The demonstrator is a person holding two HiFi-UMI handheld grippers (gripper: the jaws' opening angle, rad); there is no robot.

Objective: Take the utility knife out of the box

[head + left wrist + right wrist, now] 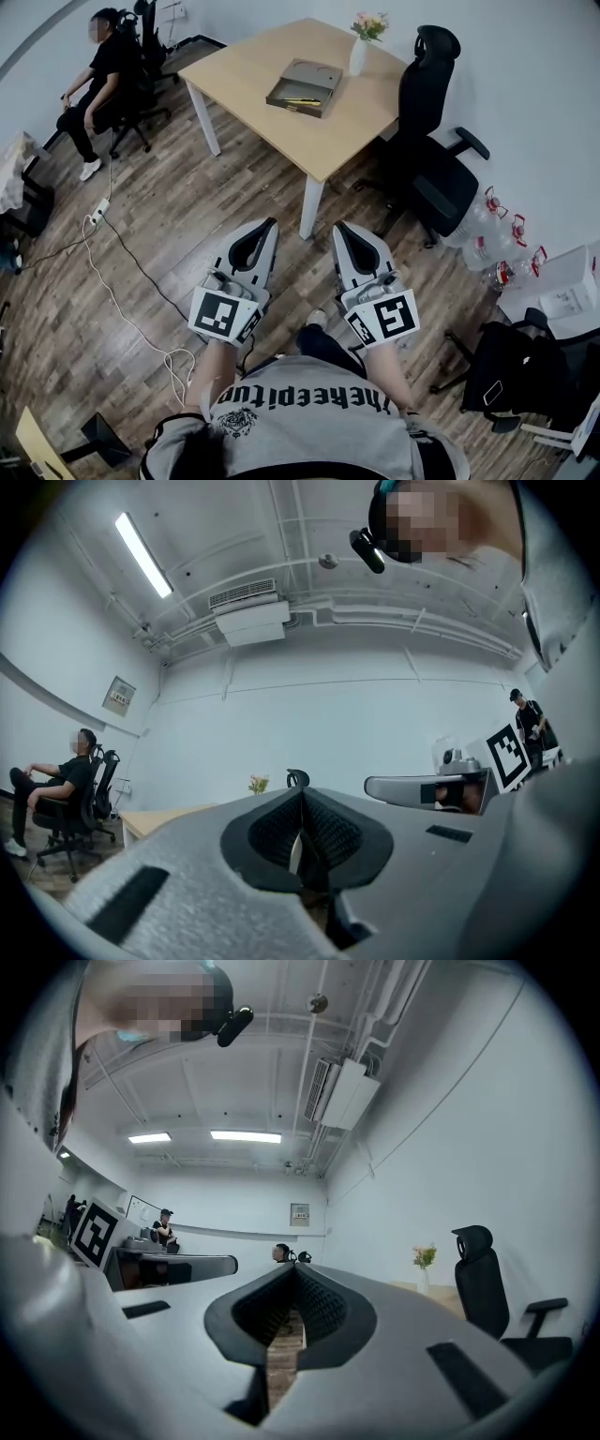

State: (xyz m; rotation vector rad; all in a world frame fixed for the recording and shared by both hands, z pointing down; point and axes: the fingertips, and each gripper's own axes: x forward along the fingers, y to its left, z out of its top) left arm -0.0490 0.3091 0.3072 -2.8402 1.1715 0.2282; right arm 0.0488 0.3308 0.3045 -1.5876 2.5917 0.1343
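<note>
Your left gripper, right gripper: jaws together, empty. Box well ahead on surface; utility knife inside lies crosswise at near edge, equidistant from both.

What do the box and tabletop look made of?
Box: probably cardboard, matte grey-brown, thin flat panels. Tabletop: pale wood or wood-look laminate, smooth, low sheen; can't tell which. Legs: white, likely painted metal.

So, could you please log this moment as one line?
left tool: shut, empty; right tool: shut, empty; yellow utility knife: in grey box
</note>
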